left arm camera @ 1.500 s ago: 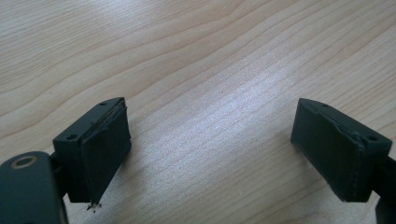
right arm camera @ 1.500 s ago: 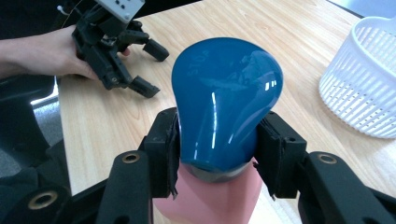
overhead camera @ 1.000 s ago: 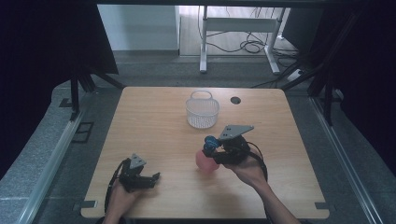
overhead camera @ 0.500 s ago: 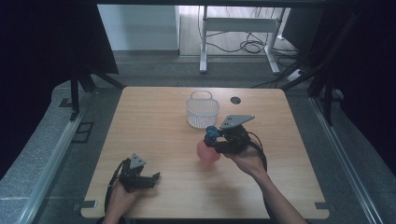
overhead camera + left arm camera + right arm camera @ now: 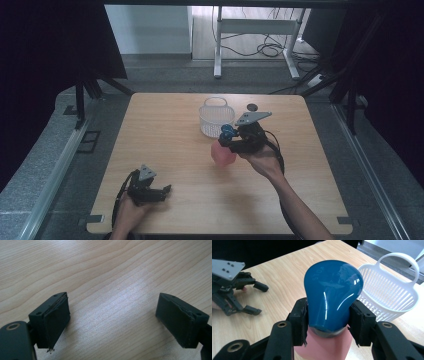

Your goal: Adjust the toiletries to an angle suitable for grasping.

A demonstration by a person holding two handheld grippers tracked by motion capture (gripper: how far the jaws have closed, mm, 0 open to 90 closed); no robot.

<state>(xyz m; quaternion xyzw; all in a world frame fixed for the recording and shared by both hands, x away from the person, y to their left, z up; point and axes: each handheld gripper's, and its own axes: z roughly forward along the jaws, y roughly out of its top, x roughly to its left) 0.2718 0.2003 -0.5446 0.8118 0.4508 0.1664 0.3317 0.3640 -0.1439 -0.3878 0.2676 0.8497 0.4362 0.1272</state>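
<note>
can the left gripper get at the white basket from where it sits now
Probably yes, with a long reach: the left gripper is open and empty, and bare table lies between it and the white basket, though the right gripper hovers beside it.

**What stays out of sight**

Right gripper view: pink base point(image 5: 323, 345) under the blue bulb point(image 5: 332, 293) cut off by the bottom edge; its foot hidden. Bulb's neck covered by the jaw pads point(image 5: 300, 320). Raised lettering on the bulb too faint to read. White basket point(image 5: 392, 293) clipped at the right edge, near wall behind the bulb. High view: bulb point(image 5: 227, 132) too small for detail.
</note>
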